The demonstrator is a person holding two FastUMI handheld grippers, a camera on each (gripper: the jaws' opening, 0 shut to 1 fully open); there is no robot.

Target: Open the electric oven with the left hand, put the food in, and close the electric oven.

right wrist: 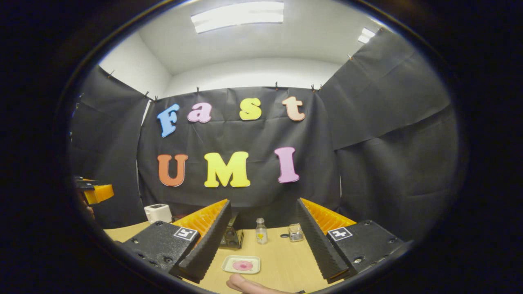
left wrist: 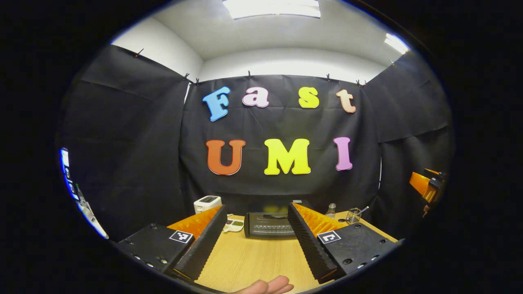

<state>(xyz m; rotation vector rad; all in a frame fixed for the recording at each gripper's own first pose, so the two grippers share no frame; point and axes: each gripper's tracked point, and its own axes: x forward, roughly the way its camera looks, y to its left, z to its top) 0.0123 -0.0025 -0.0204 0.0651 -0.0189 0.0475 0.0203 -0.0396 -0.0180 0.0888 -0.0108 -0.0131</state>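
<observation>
On the wooden bench [left wrist: 253, 261] the electric oven [left wrist: 267, 225] sits shut at the back, between the left tool [left wrist: 256, 241] fingers spread wide. Right tool [right wrist: 261, 245] gapes wide too, over a plate [right wrist: 241, 264] of pink food [right wrist: 242, 266]; the oven's half hidden there.

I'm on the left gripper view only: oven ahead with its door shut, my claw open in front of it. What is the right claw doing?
Observer: The right claw is open, with nothing between its fingers.
Operator: And the food, where is it from that side?
Observer: In the right gripper view a pink piece of food lies on a small white plate on the table, low in the gap between the right claw's fingers and not touched by either.
</observation>
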